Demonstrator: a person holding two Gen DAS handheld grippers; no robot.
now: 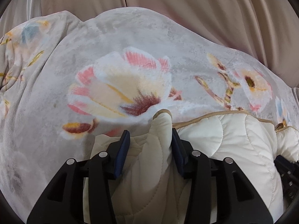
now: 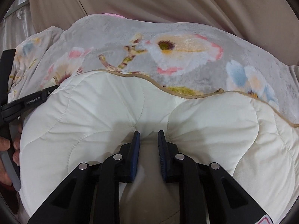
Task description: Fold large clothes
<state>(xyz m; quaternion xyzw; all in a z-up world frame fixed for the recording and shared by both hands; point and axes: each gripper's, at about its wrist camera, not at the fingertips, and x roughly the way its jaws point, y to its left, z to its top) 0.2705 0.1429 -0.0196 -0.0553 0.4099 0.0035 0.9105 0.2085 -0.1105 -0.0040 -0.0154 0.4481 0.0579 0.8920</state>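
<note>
A large quilt with a grey flowered fleece side (image 1: 119, 43) and a cream quilted underside (image 1: 233, 136) lies spread ahead, its near part folded over so the cream side faces up. My left gripper (image 1: 150, 136) is shut on a bunched corner of the cream side (image 1: 160, 127) with tan piping. In the right wrist view the flowered side (image 2: 168, 33) lies beyond the cream side (image 2: 93, 100). My right gripper (image 2: 149, 133) is shut on a pinch of the cream fabric at its near edge. The left gripper's body (image 2: 28, 100) shows at the left edge.
Beige striped bedding (image 1: 186, 5) lies beyond the quilt and also shows in the right wrist view (image 2: 149, 0). A hand (image 2: 7, 149) holds the left gripper's handle. A pink item (image 2: 112, 15) peeks out behind the quilt.
</note>
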